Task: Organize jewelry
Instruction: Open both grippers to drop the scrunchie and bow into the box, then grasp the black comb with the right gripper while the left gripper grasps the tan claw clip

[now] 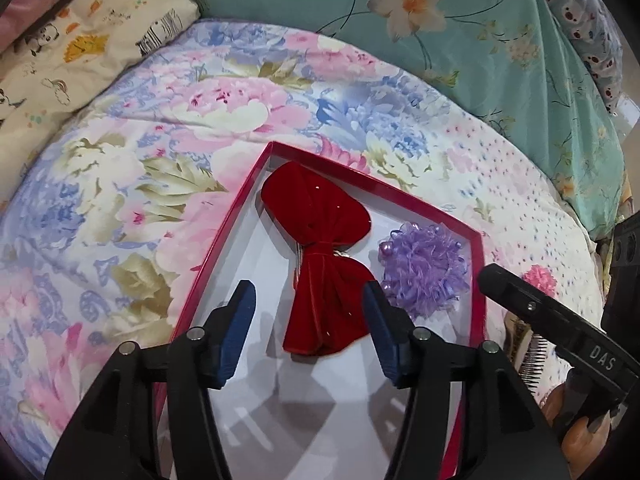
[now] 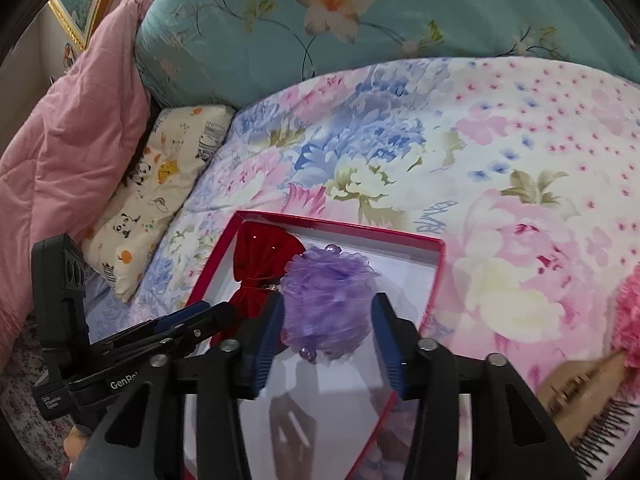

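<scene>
Left gripper (image 1: 308, 312): jaws apart over the box (image 1: 224, 236), holding nothing.
Right gripper (image 2: 326, 320): jaws apart on either side of the scrunchie (image 2: 326, 304); contact unclear.
Bow (image 1: 324, 264): lies in the box, just left of the scrunchie.
Left view only: bow's full length.
Right view only: pink quilt (image 2: 76, 152), comb (image 2: 592, 404), gilt frame (image 2: 90, 8).

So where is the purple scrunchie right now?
The purple scrunchie lies inside the red box, just right of the red bow, between the open right tongs in the right wrist view.
</scene>
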{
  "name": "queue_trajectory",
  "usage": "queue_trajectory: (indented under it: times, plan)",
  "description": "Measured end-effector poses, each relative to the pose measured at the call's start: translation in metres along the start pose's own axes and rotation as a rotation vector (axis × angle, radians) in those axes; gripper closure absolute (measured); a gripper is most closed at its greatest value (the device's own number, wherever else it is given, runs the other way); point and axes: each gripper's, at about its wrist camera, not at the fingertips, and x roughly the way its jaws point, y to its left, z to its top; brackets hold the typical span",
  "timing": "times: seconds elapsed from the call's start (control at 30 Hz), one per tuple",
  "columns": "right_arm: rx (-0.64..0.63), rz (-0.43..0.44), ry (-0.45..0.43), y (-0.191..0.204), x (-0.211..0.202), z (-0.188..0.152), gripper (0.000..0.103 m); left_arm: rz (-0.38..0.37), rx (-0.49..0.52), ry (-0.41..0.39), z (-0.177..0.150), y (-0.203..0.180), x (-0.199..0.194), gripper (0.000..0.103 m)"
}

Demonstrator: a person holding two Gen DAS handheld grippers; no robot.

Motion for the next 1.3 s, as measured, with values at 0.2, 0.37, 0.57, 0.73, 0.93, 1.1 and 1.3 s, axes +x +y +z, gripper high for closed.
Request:
queue_trajectory:
  times: [0.2,0.37,0.57,0.73,0.93,1.1,1.3]
  plan:
    - [0.016,0.004,-0.025,-0.005,-0.026,-0.009,0.042,-0.017,0.007,-0.002,-0.009,-0.007,-0.019,0.048]
    - [0.042,-0.005,-0.038,-0.016,-0.046,-0.018,0.042,-0.031,0.022,-0.001,-0.018,-0.017,-0.033,0.048]
    - [0.080,-0.026,-0.065,-0.040,-0.081,-0.034,0.042,-0.060,0.052,0.009,-0.028,-0.038,-0.040,0.048]
    - [0.128,-0.065,-0.092,-0.068,-0.113,-0.044,0.042,-0.096,0.076,0.014,-0.037,-0.059,-0.046,0.049]
    - [0.174,-0.115,-0.119,-0.099,-0.142,-0.055,0.042,-0.124,0.114,0.038,-0.046,-0.085,-0.044,0.048]
    - [0.198,-0.139,-0.118,-0.117,-0.151,-0.062,0.042,-0.150,0.133,0.055,-0.052,-0.103,-0.041,0.048]
    - [0.234,-0.148,-0.115,-0.132,-0.154,-0.072,0.041,-0.163,0.164,0.073,-0.057,-0.121,-0.038,0.048]
